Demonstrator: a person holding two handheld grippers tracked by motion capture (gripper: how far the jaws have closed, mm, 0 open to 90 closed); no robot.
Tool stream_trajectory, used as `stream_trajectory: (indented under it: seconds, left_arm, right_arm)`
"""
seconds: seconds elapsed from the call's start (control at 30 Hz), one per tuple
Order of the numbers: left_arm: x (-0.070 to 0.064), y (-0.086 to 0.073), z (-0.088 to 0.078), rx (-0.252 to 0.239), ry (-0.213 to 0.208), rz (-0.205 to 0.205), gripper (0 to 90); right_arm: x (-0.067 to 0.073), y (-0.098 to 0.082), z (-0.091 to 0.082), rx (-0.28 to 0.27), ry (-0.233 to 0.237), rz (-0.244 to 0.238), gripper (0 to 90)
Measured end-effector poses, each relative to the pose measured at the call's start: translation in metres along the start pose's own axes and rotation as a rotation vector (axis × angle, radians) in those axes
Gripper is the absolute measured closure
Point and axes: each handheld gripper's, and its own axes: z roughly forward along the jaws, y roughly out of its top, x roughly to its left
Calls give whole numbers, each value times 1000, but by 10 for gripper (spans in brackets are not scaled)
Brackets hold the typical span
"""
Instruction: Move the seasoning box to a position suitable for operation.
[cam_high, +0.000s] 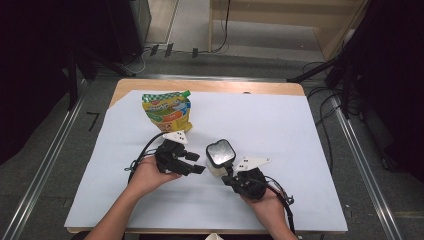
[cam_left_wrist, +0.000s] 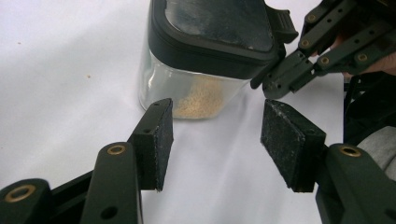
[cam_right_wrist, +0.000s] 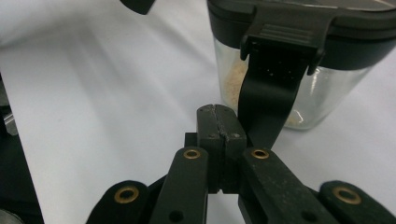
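Container sits near mid-worktop, slightly right of centre, on the white sheet. It's a clear, squarish jar w/ rounded corners and a dark lid whose top panel looks glossy. A little tan, grainy powder lies at the bottom; the rest of the clear wall looks empty. A dark latch flap hangs down from the lid's rim on the side facing the right gripper.

Right gripper is just near-right of the container, jaws pressed together w/ nothing between them; in the right gripper view the closed tips are right beside the latch flap, touching or not can't be told. Left gripper is just left of the container, jaws apart, nothing between the pads, not touching the jar.

A yellow-green snack pouch stands at far left, well apart from the container, just beyond the left gripper.

Room: the sheet is bare to the right and far side of the container, up to the worktop's wooden far edge. Near edge is close behind both hands. Floor w/ cables lies past the right edge.
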Motion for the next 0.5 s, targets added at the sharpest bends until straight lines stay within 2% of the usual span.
stream_trajectory:
  seconds: [0.43, 0.5]
  left_arm:
    - [-1, 0, 3, 1, -11, 10, 442]
    - [-1, 0, 4, -8, -9, 16, 437]
  right_arm:
    - [-22, -3, -15, 14, -24, 61, 900]
    - [-31, -4, -18, 12, -35, 79, 900]
